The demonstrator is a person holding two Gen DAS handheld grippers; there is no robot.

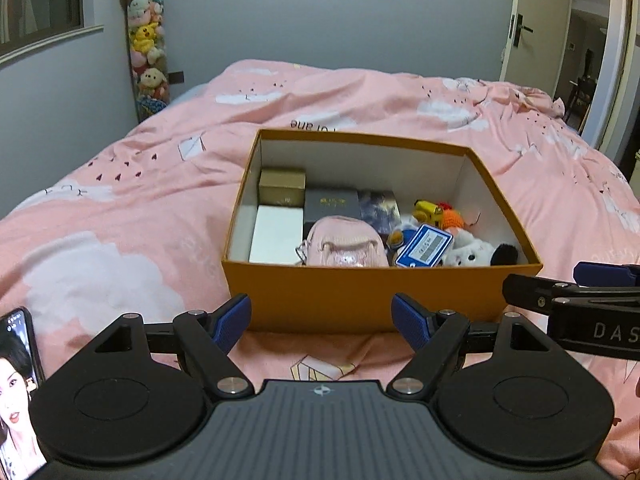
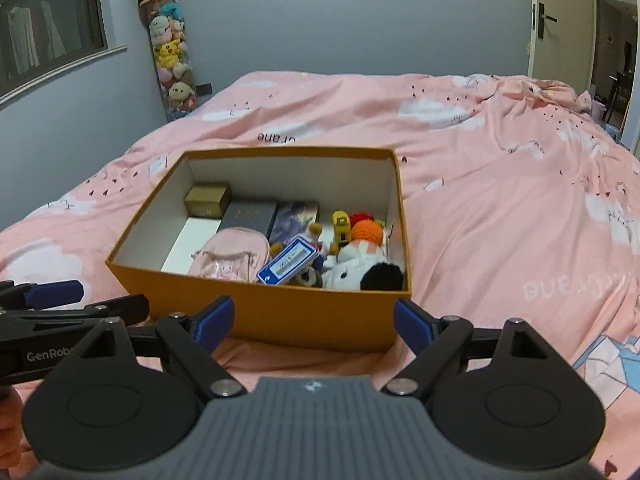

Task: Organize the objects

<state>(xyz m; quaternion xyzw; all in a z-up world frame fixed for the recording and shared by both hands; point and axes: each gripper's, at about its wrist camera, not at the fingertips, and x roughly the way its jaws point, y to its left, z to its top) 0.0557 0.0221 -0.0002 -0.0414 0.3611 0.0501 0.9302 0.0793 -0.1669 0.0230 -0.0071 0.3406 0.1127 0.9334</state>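
An orange cardboard box (image 1: 360, 300) (image 2: 280, 312) stands open on the pink bed. It holds a gold box (image 1: 282, 192), a white box (image 1: 276, 234), a dark box (image 1: 330, 204), a pink pouch (image 1: 344, 242) (image 2: 230, 258), a blue card pack (image 1: 424, 247) (image 2: 289, 262), a yellow toy (image 1: 427, 211) and a white and black plush (image 1: 478, 254) (image 2: 360, 270). My left gripper (image 1: 322, 322) is open and empty just before the box's near wall. My right gripper (image 2: 314, 324) is open and empty, also before the near wall.
A phone (image 1: 18, 392) with a lit screen lies at the lower left on the pink duvet (image 2: 500, 200). A tall holder of plush toys (image 1: 146, 52) stands against the grey wall. An open door (image 1: 540, 20) is at the right.
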